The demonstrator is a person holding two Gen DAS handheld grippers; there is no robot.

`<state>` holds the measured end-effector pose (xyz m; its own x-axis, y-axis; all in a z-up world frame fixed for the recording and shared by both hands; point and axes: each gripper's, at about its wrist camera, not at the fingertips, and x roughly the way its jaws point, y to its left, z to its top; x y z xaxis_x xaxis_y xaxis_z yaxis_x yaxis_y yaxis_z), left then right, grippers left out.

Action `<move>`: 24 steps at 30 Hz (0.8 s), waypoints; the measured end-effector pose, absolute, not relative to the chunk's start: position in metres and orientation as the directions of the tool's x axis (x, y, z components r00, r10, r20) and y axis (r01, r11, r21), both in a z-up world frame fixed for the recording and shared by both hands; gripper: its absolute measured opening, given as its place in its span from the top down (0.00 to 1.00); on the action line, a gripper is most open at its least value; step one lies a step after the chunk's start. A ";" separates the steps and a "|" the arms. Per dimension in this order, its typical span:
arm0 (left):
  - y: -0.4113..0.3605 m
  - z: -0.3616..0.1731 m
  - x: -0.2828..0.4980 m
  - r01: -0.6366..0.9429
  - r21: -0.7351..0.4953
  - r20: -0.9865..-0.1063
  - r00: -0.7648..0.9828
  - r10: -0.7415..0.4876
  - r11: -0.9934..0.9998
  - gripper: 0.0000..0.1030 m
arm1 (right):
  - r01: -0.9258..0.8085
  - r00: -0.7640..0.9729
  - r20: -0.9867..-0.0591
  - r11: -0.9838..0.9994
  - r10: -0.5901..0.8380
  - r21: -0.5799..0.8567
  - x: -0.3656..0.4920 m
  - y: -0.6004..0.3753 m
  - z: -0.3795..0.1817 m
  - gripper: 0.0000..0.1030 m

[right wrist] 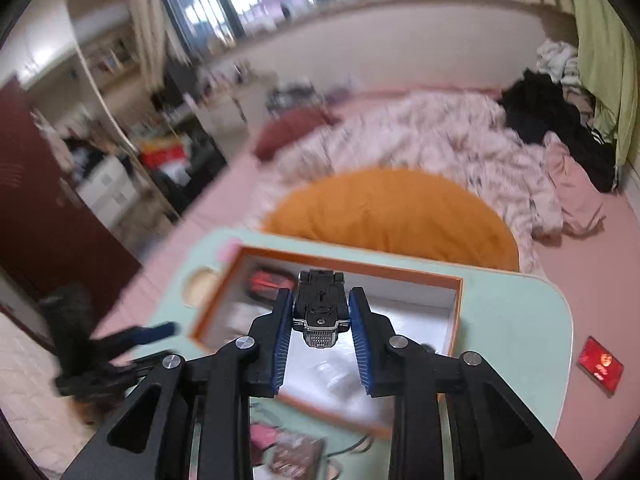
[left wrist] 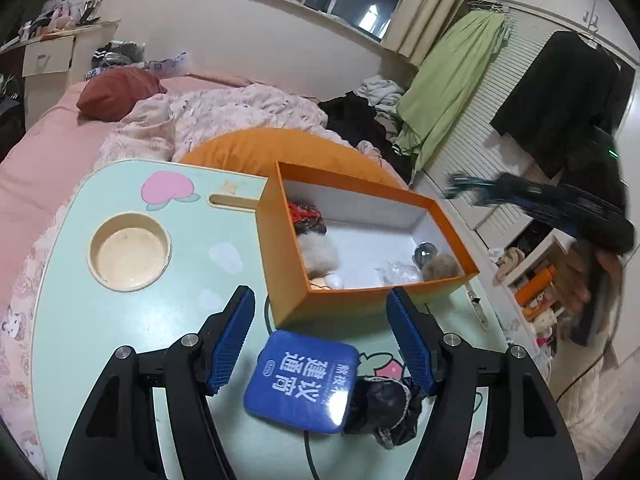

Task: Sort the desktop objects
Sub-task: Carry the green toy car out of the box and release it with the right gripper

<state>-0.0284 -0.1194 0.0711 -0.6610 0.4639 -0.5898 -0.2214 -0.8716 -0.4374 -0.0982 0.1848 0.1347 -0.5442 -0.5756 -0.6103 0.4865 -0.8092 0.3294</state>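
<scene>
A small black toy car (right wrist: pixel 319 309) with a silver grille is pinched between the blue pads of the right gripper (right wrist: pixel 320 320), held above the open orange box (right wrist: pixel 458 312). Its long axis runs along the fingers, grille end toward the camera. The left gripper (left wrist: pixel 320 312) is spread wide over a blue square tin (left wrist: pixel 302 381) on the pale green table (left wrist: pixel 120 320).

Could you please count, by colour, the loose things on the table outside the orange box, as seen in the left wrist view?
Blue: 1, the blue square tin
Black: 1, the black lace fabric piece
Total: 2
A black cable also lies there; it is not counted.
</scene>
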 end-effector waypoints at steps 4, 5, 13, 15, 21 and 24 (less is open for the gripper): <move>-0.111 0.074 -0.026 -0.236 -0.436 -0.585 -0.659 0.473 -0.869 0.33 | 0.507 -0.495 -0.603 -0.771 -0.626 0.384 -0.059 0.204 0.136 0.74; -0.108 0.074 -0.026 -0.242 -0.434 -0.584 -0.658 0.475 -0.868 0.33 | 0.502 -0.477 -0.617 -0.770 -0.626 0.394 -0.052 0.208 0.130 0.74; -0.072 0.088 -0.032 -0.296 -0.398 -0.590 -0.642 0.490 -0.868 0.33 | 0.373 -0.352 -0.700 -0.779 -0.621 0.504 -0.046 0.222 0.034 0.74; -0.058 0.093 -0.041 -0.312 -0.366 -0.619 -0.622 0.480 -0.877 0.33 | 0.343 -0.334 -0.702 -0.775 -0.629 0.531 -0.054 0.223 0.018 0.73; -0.011 0.101 -0.088 -0.353 -0.291 -0.745 -0.499 0.442 -0.889 0.34 | 0.312 -0.415 -0.706 -0.819 -0.574 0.482 -0.079 0.213 -0.001 0.72; 0.013 0.092 -0.112 -0.375 -0.273 -0.811 -0.406 0.422 -0.886 0.34 | 0.302 -0.451 -0.641 -0.782 -0.621 0.546 -0.075 0.218 -0.002 0.56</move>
<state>-0.1121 0.0126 0.0917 -0.4064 0.4217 -0.8106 -0.3751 -0.8859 -0.2728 -0.0748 0.2182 -0.0016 -0.4514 -0.6212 -0.6406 0.3019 -0.7818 0.5455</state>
